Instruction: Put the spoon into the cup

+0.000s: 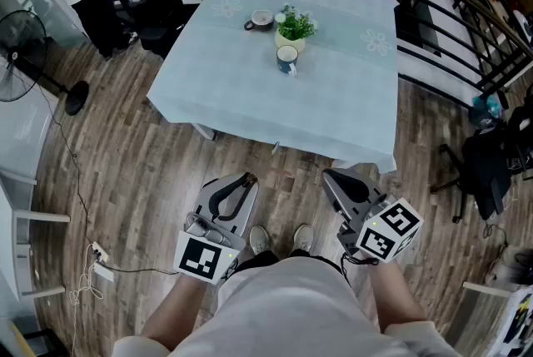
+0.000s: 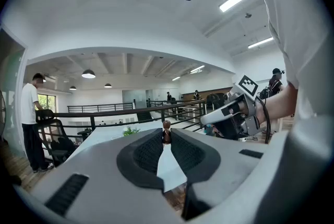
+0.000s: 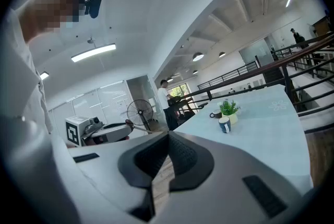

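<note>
Status: both of my tools hang low over the wooden floor, well short of the potted plant [image 1: 295,24] that stands mid-surface. The task is not yet begun.

Left gripper [image 2: 166,137]: jaws a thin slit apart at the tips, nothing between them. Right gripper [image 3: 168,134]: jaws together, empty.

Cup [image 1: 287,58]: dark outside, pale inside, upright, just on my side of the plant. A second cup [image 1: 261,17] sits beside the plant, to its left in the head view. From this range I cannot make out the spoon in any view.

Hazards, as I judge them:
- Wrong vessel. There are two cups near the plant, so I could deliver to the wrong one.
- Plant upset. The cup stands close to the plant, and a wide approach could clip the leaves or pot.
- Cloth drag. The surface [image 1: 218,89] wears a loose cloth, and jaws scraping it to lift a flat spoon could pull it and shift everything.
- Weak grip. A thin handle pinched at the tips could swivel and drop.
</note>
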